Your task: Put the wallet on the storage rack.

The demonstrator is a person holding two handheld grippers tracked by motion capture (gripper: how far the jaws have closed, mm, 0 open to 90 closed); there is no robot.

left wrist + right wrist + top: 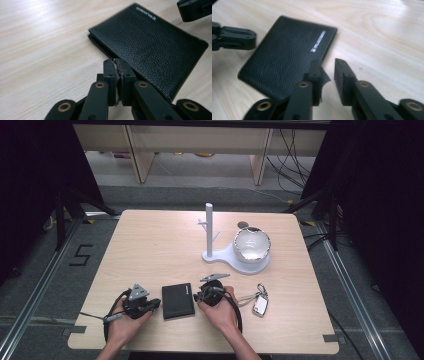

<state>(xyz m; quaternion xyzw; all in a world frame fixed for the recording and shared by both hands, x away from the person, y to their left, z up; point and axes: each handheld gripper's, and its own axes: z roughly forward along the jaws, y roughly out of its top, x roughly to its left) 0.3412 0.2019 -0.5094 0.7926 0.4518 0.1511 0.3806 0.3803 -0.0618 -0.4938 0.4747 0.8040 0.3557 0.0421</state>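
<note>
A black leather wallet (177, 301) lies flat and closed near the table's front edge, between my two grippers. My left gripper (157, 303) rests just left of it. In the left gripper view its jaws (117, 67) are pressed together with nothing between them, tips at the edge of the wallet (152, 47). My right gripper (198, 296) sits at the wallet's right side. In the right gripper view it (328, 67) stands a little open with an empty gap, just beside the wallet (289, 57). The left gripper (237, 38) shows at the wallet's far side.
A white stand (215, 255) with an upright post (209, 227) and a shiny bowl (252, 244) is behind the wallet, right of centre. A small key fob on a strap (260, 305) lies right of my right hand. Bare wood covers the table's left and back.
</note>
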